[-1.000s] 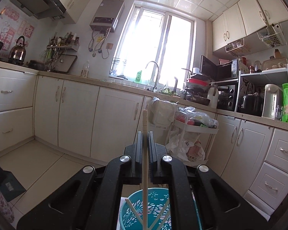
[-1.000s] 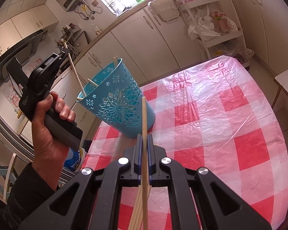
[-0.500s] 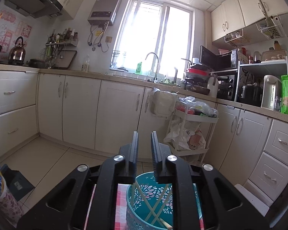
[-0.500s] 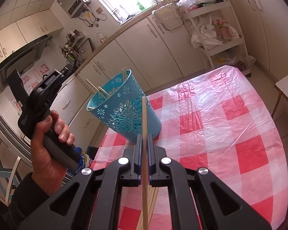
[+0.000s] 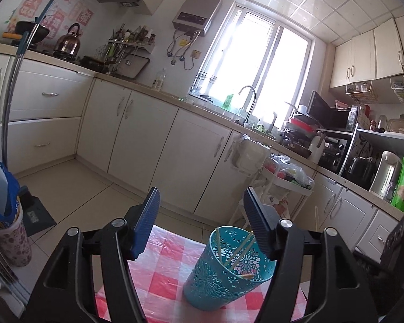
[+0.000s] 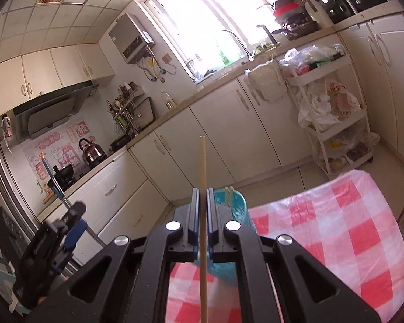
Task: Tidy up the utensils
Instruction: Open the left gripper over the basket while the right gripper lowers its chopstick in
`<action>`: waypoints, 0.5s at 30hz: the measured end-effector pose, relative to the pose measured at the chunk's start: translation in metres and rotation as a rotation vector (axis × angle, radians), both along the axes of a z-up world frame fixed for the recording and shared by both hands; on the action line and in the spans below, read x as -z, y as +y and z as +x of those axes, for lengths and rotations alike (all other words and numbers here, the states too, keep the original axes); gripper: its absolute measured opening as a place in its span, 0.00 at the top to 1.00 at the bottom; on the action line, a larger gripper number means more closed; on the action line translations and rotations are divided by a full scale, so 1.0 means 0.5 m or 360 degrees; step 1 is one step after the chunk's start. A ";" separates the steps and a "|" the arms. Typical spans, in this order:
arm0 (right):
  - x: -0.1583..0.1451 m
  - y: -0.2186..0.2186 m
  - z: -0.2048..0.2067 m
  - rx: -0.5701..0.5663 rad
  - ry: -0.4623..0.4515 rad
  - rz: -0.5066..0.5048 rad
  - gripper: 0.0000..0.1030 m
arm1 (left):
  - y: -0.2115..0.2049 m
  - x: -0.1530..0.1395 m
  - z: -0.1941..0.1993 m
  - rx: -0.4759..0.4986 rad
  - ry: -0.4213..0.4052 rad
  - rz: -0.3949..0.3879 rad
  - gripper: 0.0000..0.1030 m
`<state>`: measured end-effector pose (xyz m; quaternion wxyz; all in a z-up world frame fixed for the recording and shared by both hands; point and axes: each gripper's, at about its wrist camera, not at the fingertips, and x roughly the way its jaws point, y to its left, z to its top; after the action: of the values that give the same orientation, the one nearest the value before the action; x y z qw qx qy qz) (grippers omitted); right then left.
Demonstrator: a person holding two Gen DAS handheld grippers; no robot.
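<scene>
Right gripper (image 6: 202,196) is clamped on one upright chopstick (image 6: 202,167). Left gripper (image 5: 200,202), jaws just opening, holds nothing. Beyond it, the teal holder (image 5: 223,277) stands on the checked tablecloth (image 5: 161,269), containing chopsticks (image 5: 238,250).

I see strong daylight from the window (image 5: 258,70), so bright that the glass is washed out white in both views. The cabinets (image 5: 137,134) are evenly lit, with soft shadows. Fisheye bends the edges, corners go dark. The left claw (image 6: 67,223) looks blurred in the right view.
</scene>
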<state>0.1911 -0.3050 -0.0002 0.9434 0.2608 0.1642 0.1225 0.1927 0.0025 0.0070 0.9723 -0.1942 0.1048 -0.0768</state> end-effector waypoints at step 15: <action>0.004 0.089 0.198 0.0143 -0.0099 -0.0277 0.94 | 0.072 -0.001 0.026 -0.0005 0.0068 -0.0184 0.40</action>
<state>0.2903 -0.2605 -0.0022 0.9717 0.1810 0.1330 0.0733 0.2059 0.0387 0.0073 0.9571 -0.2518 0.1206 -0.0770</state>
